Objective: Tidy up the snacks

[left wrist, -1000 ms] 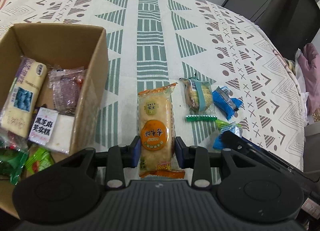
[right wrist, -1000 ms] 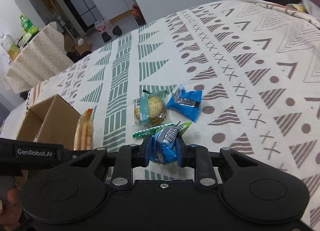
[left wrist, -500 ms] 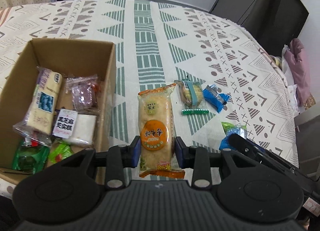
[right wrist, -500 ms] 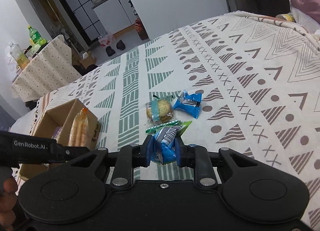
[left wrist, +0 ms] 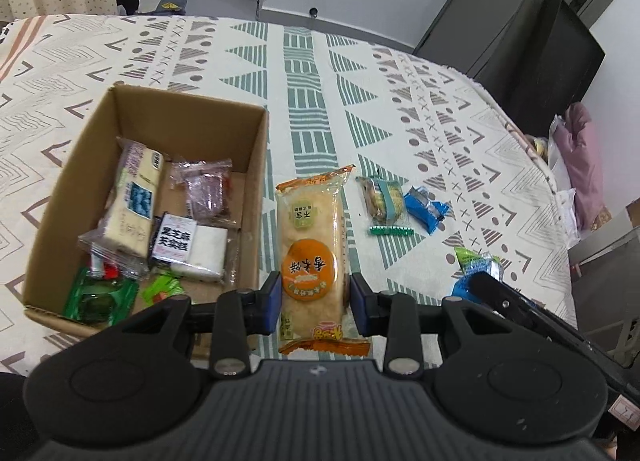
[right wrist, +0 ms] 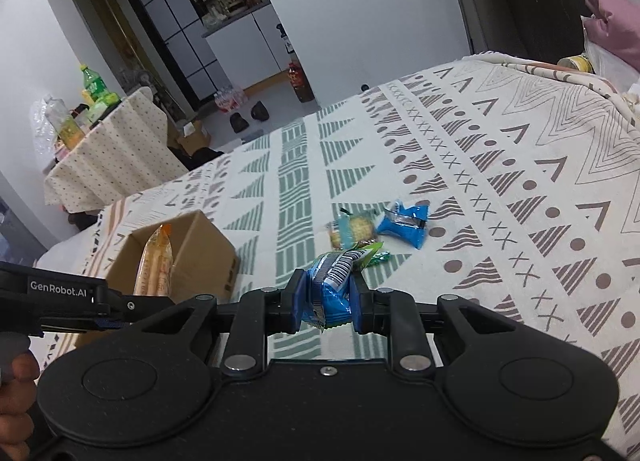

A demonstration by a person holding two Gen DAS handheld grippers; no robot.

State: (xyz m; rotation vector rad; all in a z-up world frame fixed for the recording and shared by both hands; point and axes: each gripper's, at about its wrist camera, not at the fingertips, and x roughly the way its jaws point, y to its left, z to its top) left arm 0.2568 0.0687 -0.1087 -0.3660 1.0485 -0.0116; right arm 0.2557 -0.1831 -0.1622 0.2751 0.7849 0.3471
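**Two packets gripped, box waiting on the left**

The open brown cardboard box (left wrist: 256,165) sits leftmost on the patterned cloth, partly filled with wrapped snacks. Just right of it, the left gripper (left wrist: 314,297) is clamped on the near end of a long clear-wrapped rice cracker packet with an orange round label (left wrist: 310,237). The packet's long axis runs straight away from the gripper, far end pointing out across the table. To drop it well, swing left over the box and turn the packet along the box's length before letting go. Further right, the right gripper (right wrist: 326,295) is closed on a small blue foil packet (right wrist: 330,285), held above the cloth.
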